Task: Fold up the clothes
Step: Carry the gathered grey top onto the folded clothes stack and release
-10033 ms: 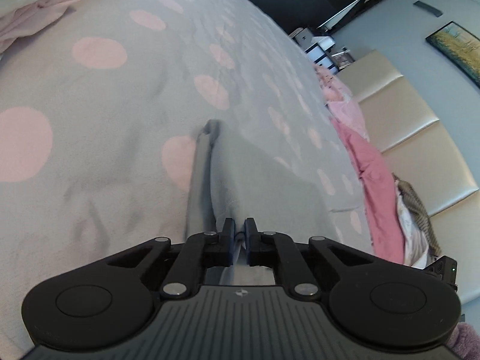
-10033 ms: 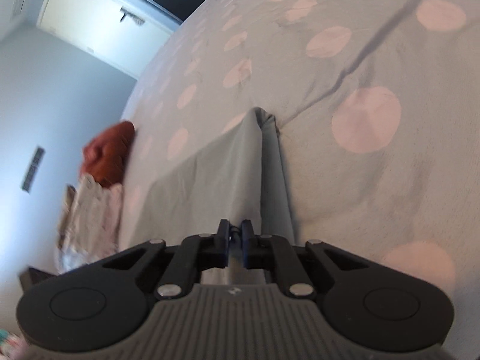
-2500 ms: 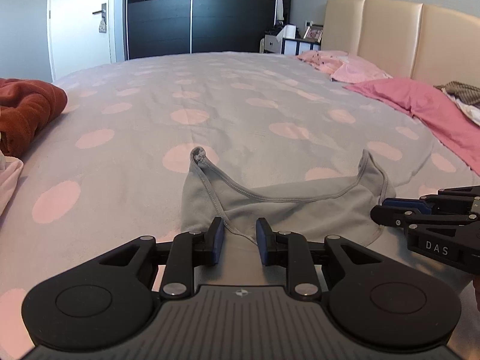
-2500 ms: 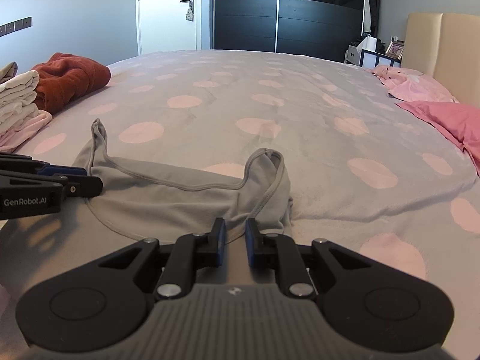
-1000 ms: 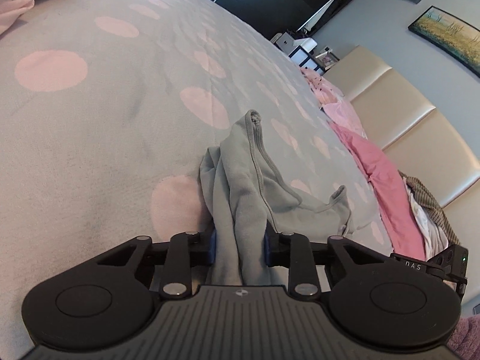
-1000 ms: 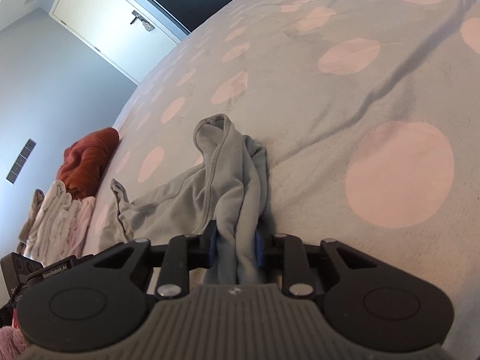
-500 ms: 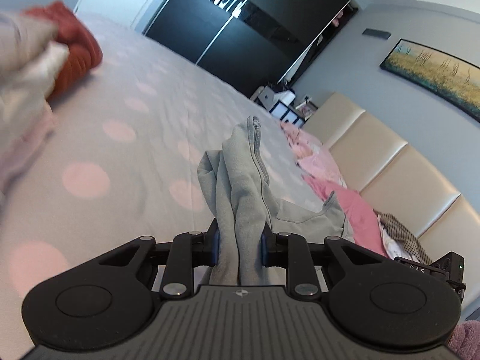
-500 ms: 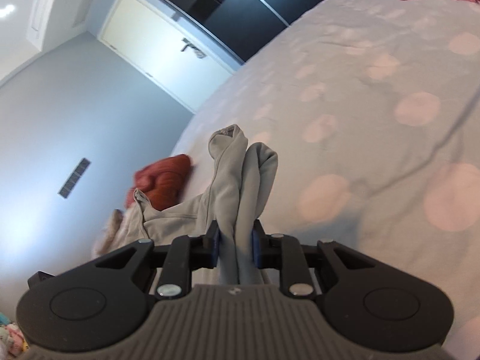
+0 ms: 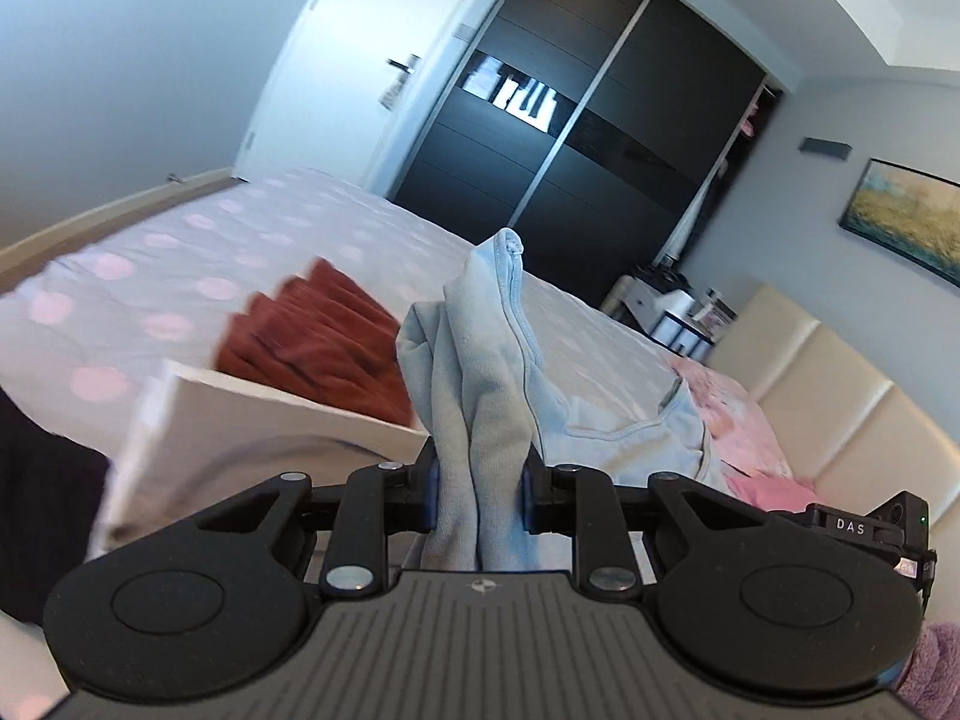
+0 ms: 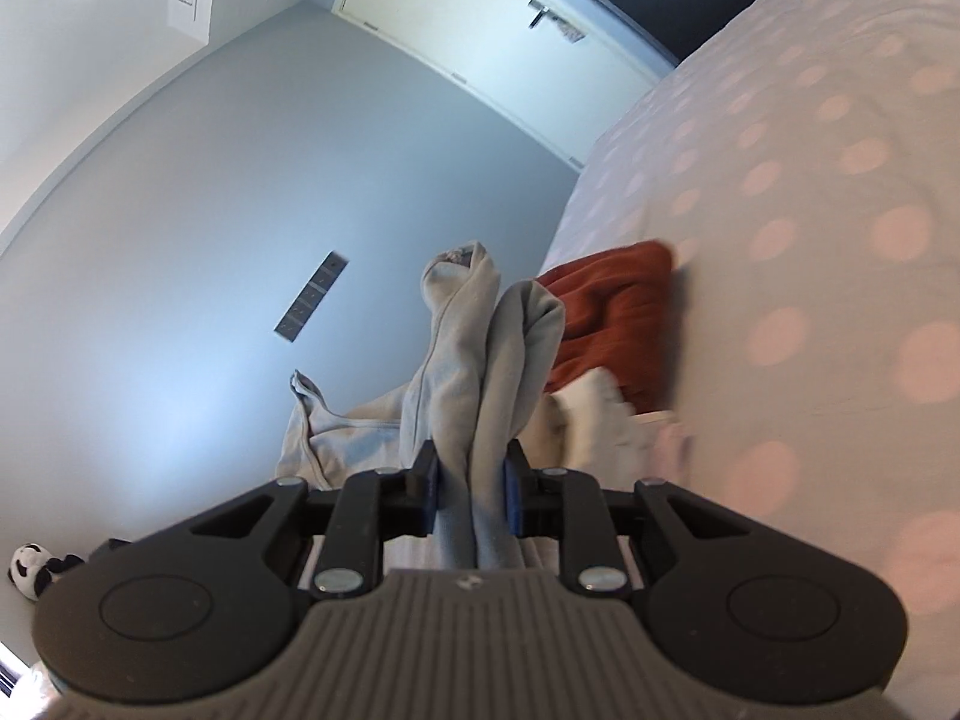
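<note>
Both tongs clamped on bunched grey cloth: left tongs (image 9: 478,489) at lower centre of the left view, right tongs (image 10: 471,489) at lower centre of the right view. Change from one second earlier: the grey garment (image 9: 480,384) then trailed onto the spotted bed (image 9: 198,252); now it is raised clear, with walls, door and wardrobe filling the upper frame behind it. Rust-red cloth (image 9: 312,330), formerly at the frame edge, now sits mid-left, blurred. Garment: pale grey knit with stitched edging, gathered into upright folds between each pair of pads, peaks standing above the tongs at frame centre; remainder sags toward lower right in the left view, lower left in the right view (image 10: 336,432).
</note>
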The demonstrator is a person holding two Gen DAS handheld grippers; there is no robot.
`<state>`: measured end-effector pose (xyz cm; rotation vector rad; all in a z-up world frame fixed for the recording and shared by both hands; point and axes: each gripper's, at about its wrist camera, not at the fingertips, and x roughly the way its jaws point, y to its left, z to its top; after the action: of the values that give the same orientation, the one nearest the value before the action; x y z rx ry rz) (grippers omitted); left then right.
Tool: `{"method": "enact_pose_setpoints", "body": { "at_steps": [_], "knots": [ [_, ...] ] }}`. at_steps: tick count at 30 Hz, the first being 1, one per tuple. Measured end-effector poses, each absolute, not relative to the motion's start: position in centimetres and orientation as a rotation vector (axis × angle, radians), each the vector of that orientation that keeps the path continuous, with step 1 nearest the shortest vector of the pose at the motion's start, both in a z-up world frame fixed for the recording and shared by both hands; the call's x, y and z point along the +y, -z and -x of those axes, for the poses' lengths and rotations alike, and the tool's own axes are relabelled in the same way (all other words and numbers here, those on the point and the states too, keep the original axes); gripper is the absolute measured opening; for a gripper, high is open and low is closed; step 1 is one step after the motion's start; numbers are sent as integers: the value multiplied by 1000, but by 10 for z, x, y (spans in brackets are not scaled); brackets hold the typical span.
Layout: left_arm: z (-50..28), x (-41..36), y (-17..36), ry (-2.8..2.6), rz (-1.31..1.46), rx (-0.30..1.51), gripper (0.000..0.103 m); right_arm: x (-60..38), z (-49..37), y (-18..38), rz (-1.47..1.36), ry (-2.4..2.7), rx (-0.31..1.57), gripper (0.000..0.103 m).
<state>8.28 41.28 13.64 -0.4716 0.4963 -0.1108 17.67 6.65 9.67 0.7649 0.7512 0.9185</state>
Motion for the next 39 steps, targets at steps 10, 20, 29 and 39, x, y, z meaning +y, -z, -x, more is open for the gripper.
{"method": "enact_pose_setpoints", "body": {
  "at_steps": [10,20,29,39],
  "knots": [
    [-121,508,-95,76,530,552,21,175,-209,-76,-717,-919,848,23],
    [-149,548,-18,68,592,628,22,200,-243,-13,-670,-847,920,23],
    [-146,536,-18,18,543,638,28,207,-252,-1,-614,-829,935,30],
    [-97,478,-94,-158,311,540,51,161,-210,-61,-404,-909,763,45]
  ]
}}
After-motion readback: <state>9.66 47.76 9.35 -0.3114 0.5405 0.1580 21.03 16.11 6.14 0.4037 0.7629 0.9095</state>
